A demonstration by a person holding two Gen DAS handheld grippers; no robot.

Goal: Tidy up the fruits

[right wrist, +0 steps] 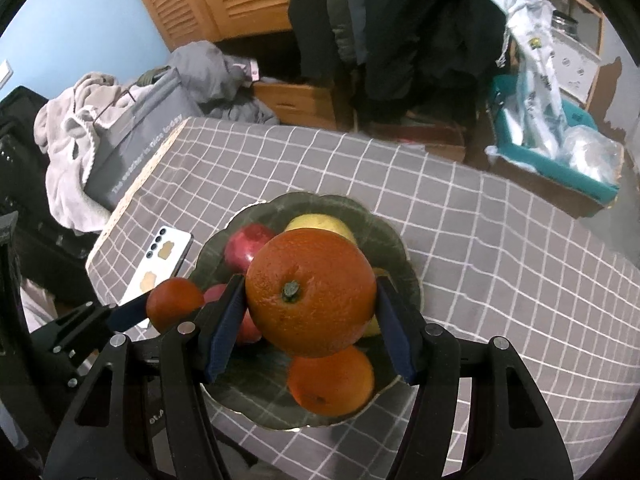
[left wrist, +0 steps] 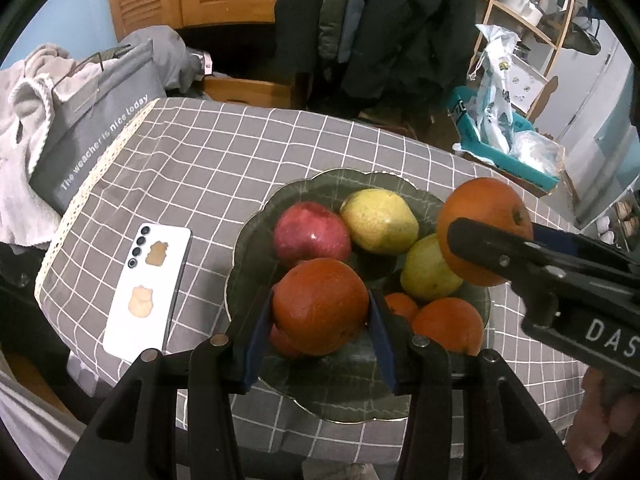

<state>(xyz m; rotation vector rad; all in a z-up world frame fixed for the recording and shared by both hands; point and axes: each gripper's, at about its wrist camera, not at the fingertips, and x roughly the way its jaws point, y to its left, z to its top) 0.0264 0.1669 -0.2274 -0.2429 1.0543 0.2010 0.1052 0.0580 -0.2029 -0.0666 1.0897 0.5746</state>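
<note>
We see 2 tongs, each gripping 1 orange above the bowl (left wrist: 256,240): left tongs (left wrist: 320,312) clamp the darker orange (left wrist: 320,306), right tongs (right wrist: 310,308) the stemmed orange (right wrist: 310,292). Inside lie 2 pears (left wrist: 380,220) and 1 red apple (left wrist: 312,232).

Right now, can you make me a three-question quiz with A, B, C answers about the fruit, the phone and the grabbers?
1. Where does the white phone lie?
A. in the bowl
B. on the checked tablecloth beside the bowl
C. on the floor

2. What colour is the fruit held by the right gripper?
A. orange
B. purple
C. blue

3. What is the left gripper doing?
A. hanging open over the phone
B. shut on an orange
C. gripping the bowl's rim

Answers:
1 B, the phone rests on the tablecloth left of the green bowl.
2 A, the right gripper's orange is plainly orange, stem facing the camera.
3 B, both pads press the left gripper's orange above the bowl.
</note>
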